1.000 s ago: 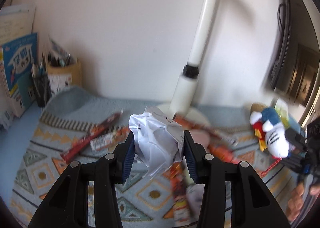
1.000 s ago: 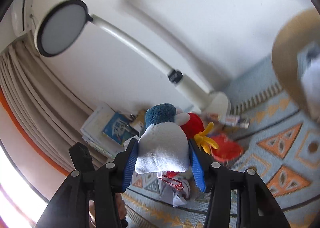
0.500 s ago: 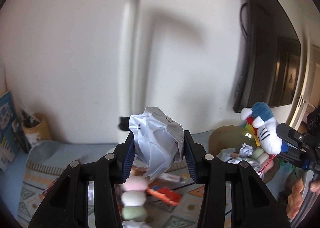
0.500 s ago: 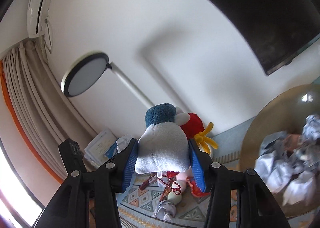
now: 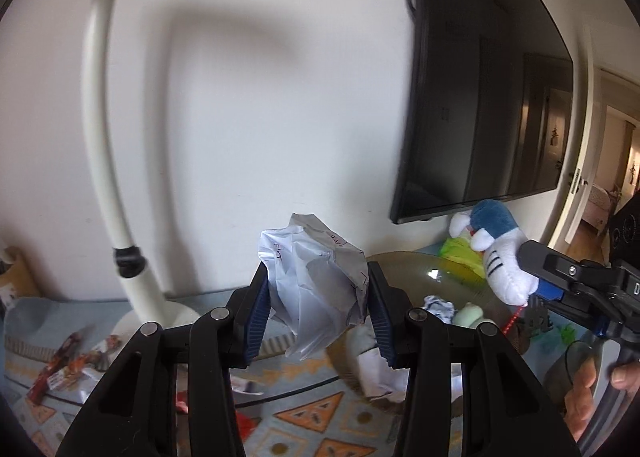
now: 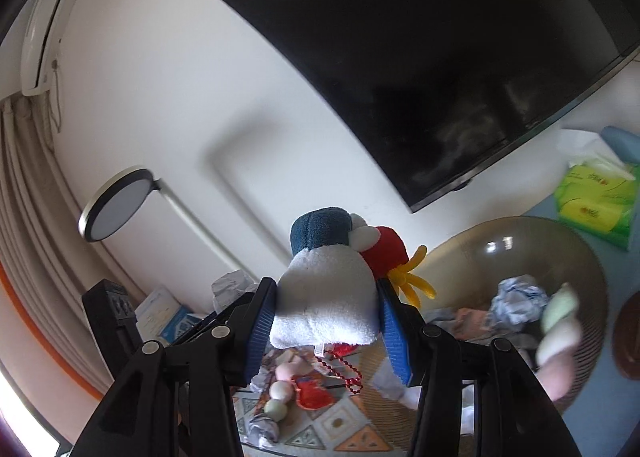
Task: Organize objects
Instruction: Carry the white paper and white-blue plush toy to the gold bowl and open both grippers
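While our left claw [image 5: 316, 313] pinches the paper ball [image 5: 314, 289] and our right claw [image 6: 326, 321] pinches the plush toy [image 6: 328, 297], both above the bowl [image 6: 588, 257], we risk dropping the toy among its scrap paper.

text: none readable | crumpled white paper ball [image 5: 316, 281]: handwritten marks, illegible | green tissue pack [image 6: 596, 203] beside brown glass bowl [image 6: 520, 233]: red print, blurred

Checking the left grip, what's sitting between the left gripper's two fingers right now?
A crumpled paper ball, pinched between both blue fingers of the left gripper; the left wrist view shows it.
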`<act>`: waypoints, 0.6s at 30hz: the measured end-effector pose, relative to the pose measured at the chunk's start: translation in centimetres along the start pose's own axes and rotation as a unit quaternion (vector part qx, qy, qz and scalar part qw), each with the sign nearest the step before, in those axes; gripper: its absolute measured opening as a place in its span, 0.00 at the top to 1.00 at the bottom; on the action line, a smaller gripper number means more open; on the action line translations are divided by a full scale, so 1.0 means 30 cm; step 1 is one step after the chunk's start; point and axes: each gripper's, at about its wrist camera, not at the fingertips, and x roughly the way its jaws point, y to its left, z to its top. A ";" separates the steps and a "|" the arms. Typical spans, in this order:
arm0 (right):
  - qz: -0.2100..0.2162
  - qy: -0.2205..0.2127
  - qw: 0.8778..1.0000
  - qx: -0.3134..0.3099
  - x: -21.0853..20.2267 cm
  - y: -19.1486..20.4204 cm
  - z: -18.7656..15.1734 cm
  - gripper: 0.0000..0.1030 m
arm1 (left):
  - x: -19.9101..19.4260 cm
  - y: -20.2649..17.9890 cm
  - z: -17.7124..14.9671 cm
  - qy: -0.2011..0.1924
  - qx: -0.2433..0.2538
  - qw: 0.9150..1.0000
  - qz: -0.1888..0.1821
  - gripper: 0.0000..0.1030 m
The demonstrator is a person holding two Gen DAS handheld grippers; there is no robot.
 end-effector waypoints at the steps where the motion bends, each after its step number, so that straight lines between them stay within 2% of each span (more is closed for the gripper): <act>1: -0.008 -0.001 1.000 -0.001 -0.008 -0.016 0.006 0.53 | 0.017 -0.020 -0.001 0.003 0.002 1.000 -0.008 0.59; 7: -0.049 -0.003 0.999 0.002 -0.028 -0.091 0.035 0.53 | 0.082 -0.126 -0.036 0.031 0.015 0.998 -0.052 0.59; 18: -0.103 0.014 0.995 0.011 0.021 -0.178 0.035 0.52 | 0.187 -0.219 -0.077 0.057 0.040 0.995 -0.065 0.59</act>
